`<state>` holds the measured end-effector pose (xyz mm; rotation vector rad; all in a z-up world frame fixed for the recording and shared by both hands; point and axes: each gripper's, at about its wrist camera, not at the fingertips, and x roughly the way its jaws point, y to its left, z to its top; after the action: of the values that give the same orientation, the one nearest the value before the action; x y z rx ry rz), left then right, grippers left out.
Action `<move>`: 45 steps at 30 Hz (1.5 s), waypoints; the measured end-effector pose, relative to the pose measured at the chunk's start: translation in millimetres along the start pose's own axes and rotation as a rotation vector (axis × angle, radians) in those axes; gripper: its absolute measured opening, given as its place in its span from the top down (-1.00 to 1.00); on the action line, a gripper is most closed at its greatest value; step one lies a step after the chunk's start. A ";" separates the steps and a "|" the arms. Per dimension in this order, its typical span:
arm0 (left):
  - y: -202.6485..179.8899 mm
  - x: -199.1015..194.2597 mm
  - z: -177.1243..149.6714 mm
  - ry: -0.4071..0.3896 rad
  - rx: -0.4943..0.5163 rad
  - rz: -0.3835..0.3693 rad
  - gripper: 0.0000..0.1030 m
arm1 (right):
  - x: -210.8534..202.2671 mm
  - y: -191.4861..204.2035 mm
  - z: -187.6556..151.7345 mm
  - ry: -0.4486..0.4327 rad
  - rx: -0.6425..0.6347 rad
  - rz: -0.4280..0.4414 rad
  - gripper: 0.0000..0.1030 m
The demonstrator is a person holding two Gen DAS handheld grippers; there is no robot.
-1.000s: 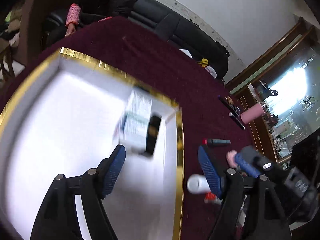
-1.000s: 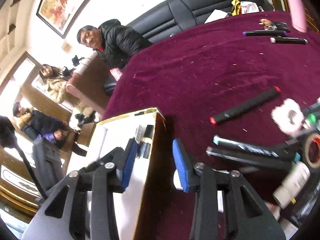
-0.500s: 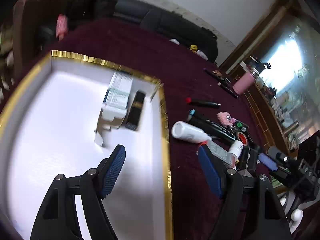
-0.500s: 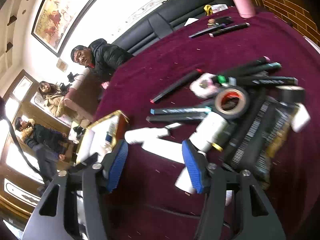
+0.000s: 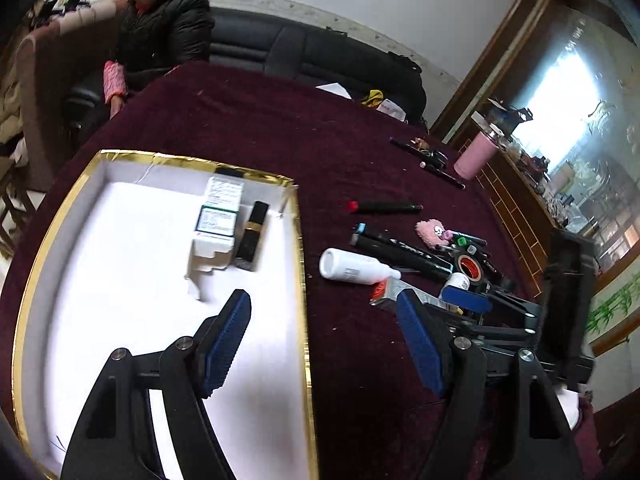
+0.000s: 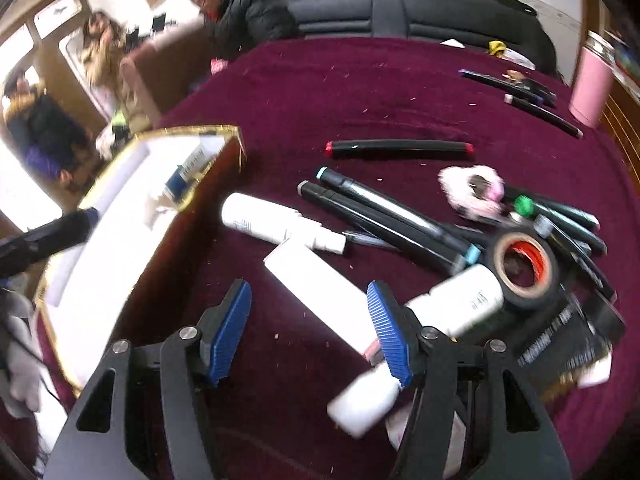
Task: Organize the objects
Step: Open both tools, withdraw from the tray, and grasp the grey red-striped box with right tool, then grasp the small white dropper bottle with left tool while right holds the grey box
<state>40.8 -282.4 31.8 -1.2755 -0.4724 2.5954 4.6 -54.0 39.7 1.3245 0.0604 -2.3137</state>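
Note:
A white box with a gold rim (image 5: 298,240) holds a medicine carton (image 5: 218,216) and a black lipstick (image 5: 252,236). My left gripper (image 5: 322,312) hangs open above the box's right rim, holding nothing. On the maroon cloth to the right lie a white bottle (image 5: 352,266) (image 6: 272,220), a red-capped marker (image 6: 400,148), more markers (image 6: 384,216), a pink fluffy piece (image 6: 472,192) and a black tape roll (image 6: 524,268). My right gripper (image 6: 308,298) is open over a flat white carton (image 6: 320,280), its pads clear of it. A second white bottle (image 6: 460,304) lies beside its right finger.
A pink tumbler (image 6: 592,84) stands at the table's far right with two pens (image 6: 536,100) near it. A black packet (image 6: 568,336) sits under the tape. A person in a black jacket (image 5: 168,28) sits at the far edge, before a black sofa (image 5: 320,60).
My right gripper swung from the box's edge over to the pile of items, and its jaws widened. My left gripper drew back and rolled, leaving the carton and lipstick in the box.

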 end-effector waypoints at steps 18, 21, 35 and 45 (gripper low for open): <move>-12.1 17.2 8.9 0.032 0.017 -0.046 -0.35 | 21.3 -13.8 -9.6 0.103 0.071 -0.005 0.48; -26.8 22.6 5.7 0.046 0.046 -0.055 -0.35 | -3.6 -21.2 -25.6 0.055 0.127 0.053 0.51; -125.4 89.4 -28.2 0.246 0.270 -0.138 -0.35 | -119.7 -111.9 -130.6 -0.134 0.438 0.165 0.50; -146.5 122.3 -45.9 0.333 0.220 -0.260 -0.34 | -155.1 -143.6 -165.9 -0.314 0.518 0.309 0.50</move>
<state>10.5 -98.2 -28.9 -1.4244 -0.2624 2.1043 143.5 175.7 51.9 1.0687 -0.8333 -2.3091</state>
